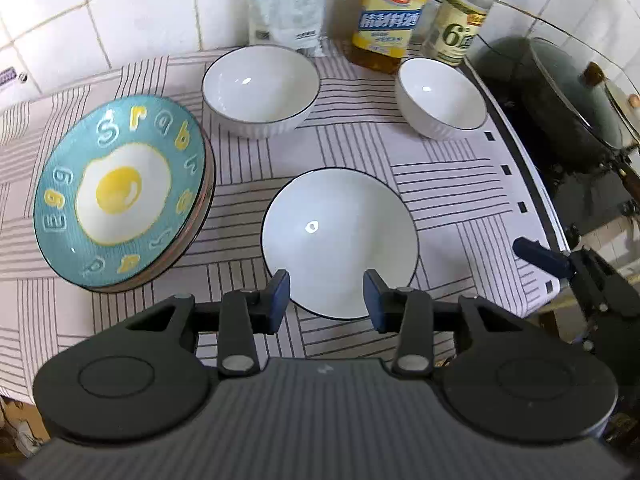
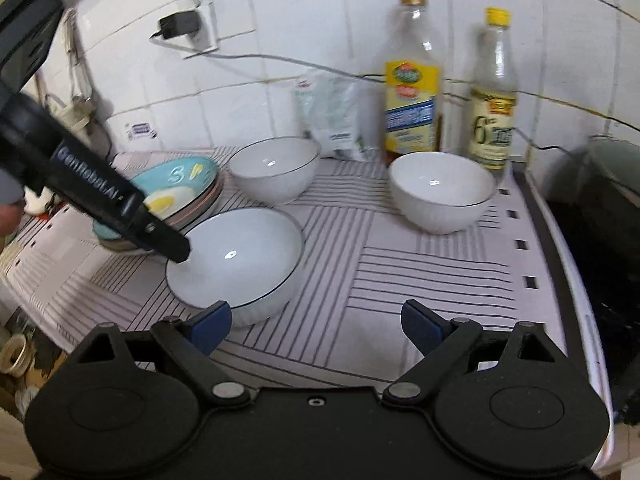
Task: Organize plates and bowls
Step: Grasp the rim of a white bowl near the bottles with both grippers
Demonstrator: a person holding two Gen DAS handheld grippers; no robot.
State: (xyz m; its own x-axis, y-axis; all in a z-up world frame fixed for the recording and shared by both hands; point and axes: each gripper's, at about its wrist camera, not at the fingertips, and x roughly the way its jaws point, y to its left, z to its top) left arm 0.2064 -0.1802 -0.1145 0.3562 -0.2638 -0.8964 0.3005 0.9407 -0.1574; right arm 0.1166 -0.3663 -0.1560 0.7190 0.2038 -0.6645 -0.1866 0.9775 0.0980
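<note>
White glazed ceramic bowl with a thin dark rim (image 1: 340,240) sits nearest us on the striped cloth (image 1: 440,184), our left gripper (image 1: 326,296) open astride its near edge, right gripper (image 2: 316,320) open beside it. Glazed walls could slip when pinched, knocking the stacked teal egg-pattern plates (image 1: 120,192).

White glazed wall tiles (image 2: 280,20) run behind the counter, a black charger (image 2: 178,26) plugged into the wall socket (image 2: 206,26), striped cloth (image 1: 440,184) over the worktop, dark stove (image 1: 560,160) alongside
</note>
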